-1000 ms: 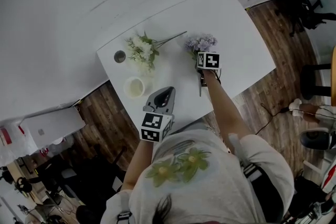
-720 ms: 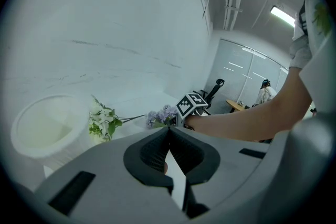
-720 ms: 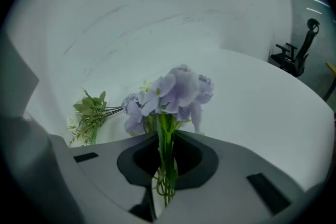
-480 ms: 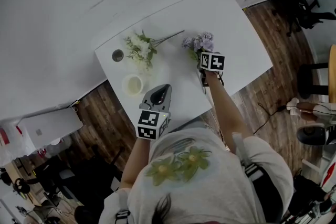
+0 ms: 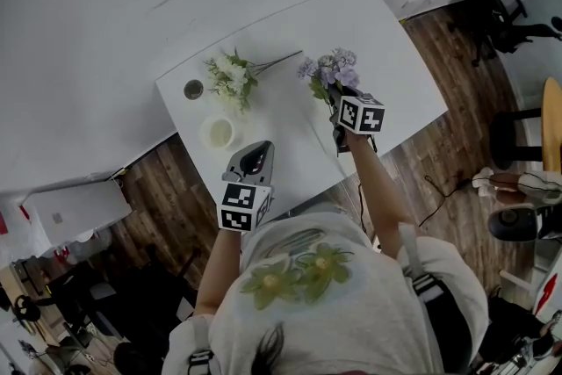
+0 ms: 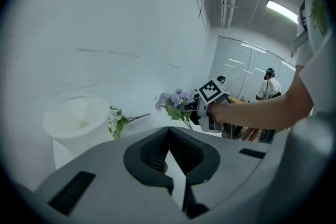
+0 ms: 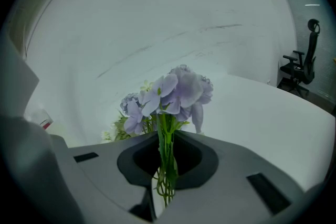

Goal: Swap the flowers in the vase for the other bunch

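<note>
My right gripper [image 5: 339, 104] is shut on the green stems of the purple bunch [image 5: 328, 68], held off the white table [image 5: 395, 66]; its jaws have just been closing on those stems. In the right gripper view the stems run between the pads and the purple blooms [image 7: 178, 89] stand above them. The white bunch [image 5: 229, 75] lies on the table at the left. In front of it stands the white vase [image 5: 217, 133], seemingly empty in the left gripper view [image 6: 79, 118]. My left gripper [image 5: 252, 159] hovers near the table's front edge, shut on nothing.
A small dark round object [image 5: 193, 89] sits at the table's left corner. Black office chairs [image 5: 496, 13] stand on the wood floor to the right. A white wall runs behind the table. A person [image 6: 270, 86] stands far off behind glass.
My right gripper has closed on the purple bunch's stems and lifted it off the table. The left gripper has stayed about where it was.
</note>
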`<move>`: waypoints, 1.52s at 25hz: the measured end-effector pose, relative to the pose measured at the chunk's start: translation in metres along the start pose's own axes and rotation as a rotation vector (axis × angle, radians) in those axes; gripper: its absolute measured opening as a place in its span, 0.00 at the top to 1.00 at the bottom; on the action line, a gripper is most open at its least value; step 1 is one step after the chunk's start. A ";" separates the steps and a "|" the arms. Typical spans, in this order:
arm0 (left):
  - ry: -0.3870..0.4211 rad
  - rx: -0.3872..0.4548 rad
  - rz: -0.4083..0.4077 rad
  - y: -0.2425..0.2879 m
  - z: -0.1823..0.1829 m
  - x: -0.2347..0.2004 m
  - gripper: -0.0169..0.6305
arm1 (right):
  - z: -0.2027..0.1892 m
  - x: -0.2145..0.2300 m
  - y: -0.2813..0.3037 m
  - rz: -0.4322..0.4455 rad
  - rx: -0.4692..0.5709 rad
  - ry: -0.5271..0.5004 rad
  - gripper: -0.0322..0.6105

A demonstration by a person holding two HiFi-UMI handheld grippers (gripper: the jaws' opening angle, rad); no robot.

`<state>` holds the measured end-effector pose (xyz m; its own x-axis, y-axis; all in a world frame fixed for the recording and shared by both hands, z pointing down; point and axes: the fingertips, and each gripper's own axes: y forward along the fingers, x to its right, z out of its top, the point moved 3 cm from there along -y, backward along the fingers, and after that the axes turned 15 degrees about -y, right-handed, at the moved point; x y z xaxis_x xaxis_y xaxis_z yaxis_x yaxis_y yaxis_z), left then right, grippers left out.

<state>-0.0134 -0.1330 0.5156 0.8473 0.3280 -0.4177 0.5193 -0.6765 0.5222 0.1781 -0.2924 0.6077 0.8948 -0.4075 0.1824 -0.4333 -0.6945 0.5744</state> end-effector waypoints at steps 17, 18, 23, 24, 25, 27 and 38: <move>-0.058 0.037 0.111 -0.060 -0.029 -0.027 0.95 | 0.004 -0.077 -0.048 0.242 0.107 -0.011 0.86; -0.061 0.041 0.118 -0.063 -0.029 -0.029 0.95 | 0.006 -0.082 -0.048 0.254 0.112 -0.016 0.86; -0.068 0.064 0.143 -0.076 -0.031 -0.030 0.95 | 0.023 -0.107 -0.051 0.314 0.149 -0.052 0.86; -0.072 0.069 0.148 -0.079 -0.032 -0.031 0.95 | 0.027 -0.112 -0.052 0.324 0.159 -0.063 0.86; -0.075 0.074 0.154 -0.082 -0.032 -0.032 0.95 | 0.033 -0.118 -0.053 0.335 0.170 -0.075 0.86; -0.081 0.082 0.166 -0.088 -0.032 -0.035 0.95 | 0.045 -0.131 -0.055 0.360 0.193 -0.099 0.86; -0.101 0.152 0.223 -0.117 -0.030 -0.050 0.95 | 0.122 -0.203 -0.072 0.503 0.364 -0.202 0.86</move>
<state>-0.1130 -0.0509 0.4979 0.9195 0.0981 -0.3807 0.2922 -0.8184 0.4949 0.0148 -0.2325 0.4321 0.5512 -0.8137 0.1844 -0.8341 -0.5321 0.1450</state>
